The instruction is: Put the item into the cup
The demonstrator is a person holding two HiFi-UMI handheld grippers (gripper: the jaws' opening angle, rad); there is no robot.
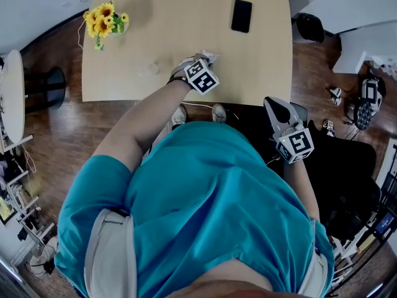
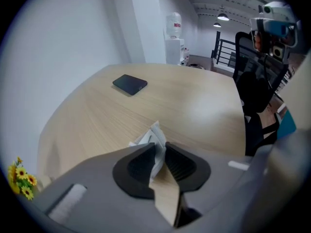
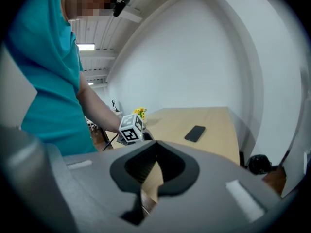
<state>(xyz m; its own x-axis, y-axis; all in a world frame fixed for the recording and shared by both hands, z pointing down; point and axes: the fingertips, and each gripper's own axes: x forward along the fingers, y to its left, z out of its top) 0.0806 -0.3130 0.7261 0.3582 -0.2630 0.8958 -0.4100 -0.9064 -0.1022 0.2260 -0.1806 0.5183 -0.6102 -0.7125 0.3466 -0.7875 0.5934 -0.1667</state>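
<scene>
A crumpled white paper (image 2: 151, 136) sits between the jaws of my left gripper (image 2: 160, 152), and the pads pinch it. In the head view this left gripper (image 1: 200, 59) is over the near part of the wooden table (image 1: 186, 30), with the white paper (image 1: 209, 55) showing at its tip. A faint pale shape (image 1: 158, 66) lies just left of it; I cannot tell what it is. My right gripper (image 1: 273, 104) hangs off the table's near right corner. Seen in its own view, the right gripper (image 3: 155, 147) is shut, nothing in it.
A black phone (image 1: 241, 15) lies at the table's far right. Yellow flowers (image 1: 105, 18) stand at the far left corner. A black chair (image 1: 347, 166) and a dark bin (image 1: 309, 27) stand on the floor to the right.
</scene>
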